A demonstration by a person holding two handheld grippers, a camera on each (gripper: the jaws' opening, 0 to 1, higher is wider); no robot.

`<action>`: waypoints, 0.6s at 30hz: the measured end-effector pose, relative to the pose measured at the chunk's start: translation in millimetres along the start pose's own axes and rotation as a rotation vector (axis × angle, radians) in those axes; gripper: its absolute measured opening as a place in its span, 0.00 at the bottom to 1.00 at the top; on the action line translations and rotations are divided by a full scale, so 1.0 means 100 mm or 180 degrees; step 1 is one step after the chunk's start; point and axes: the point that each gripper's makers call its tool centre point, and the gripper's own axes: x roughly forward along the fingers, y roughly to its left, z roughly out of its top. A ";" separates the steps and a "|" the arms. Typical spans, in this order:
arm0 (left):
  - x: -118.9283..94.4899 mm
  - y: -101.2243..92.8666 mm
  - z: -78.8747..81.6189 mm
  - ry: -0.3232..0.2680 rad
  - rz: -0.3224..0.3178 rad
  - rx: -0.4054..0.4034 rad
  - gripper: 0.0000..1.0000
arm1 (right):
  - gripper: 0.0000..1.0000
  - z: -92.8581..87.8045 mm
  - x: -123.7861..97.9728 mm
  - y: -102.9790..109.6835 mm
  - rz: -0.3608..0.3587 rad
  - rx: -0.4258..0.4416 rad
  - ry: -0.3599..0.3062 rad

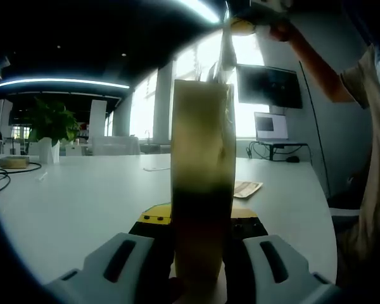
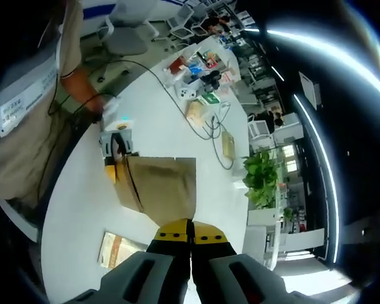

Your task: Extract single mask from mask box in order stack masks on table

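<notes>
Mask box (image 1: 201,190) between left gripper (image 1: 193,266) jaws

A tan cardboard mask box (image 1: 201,190) stands upright on the white table (image 1: 82,196), tall and narrow — its lower part in dark shadow. From above, its open top (image 2: 161,183) faces up. A flat packaged mask (image 2: 117,249) lies on the table — just beside the box.

one mask box (image 2: 158,185), one mask (image 2: 118,249), two tongs (image 2: 190,239)
</notes>
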 end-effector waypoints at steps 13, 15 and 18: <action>0.00 0.00 0.00 0.0002 -0.0001 0.0007 0.19 | 0.00 -0.27 -0.13 0.04 -0.0070 0.0130 0.0174; 0.00 0.00 0.00 0.0002 -0.0001 0.0008 0.19 | 0.00 -0.33 -0.13 0.08 -0.0041 0.0170 0.0192; 0.00 -0.01 0.00 0.0002 -0.0001 0.0007 0.19 | 0.00 -0.39 -0.12 0.11 -0.0019 0.0216 0.0220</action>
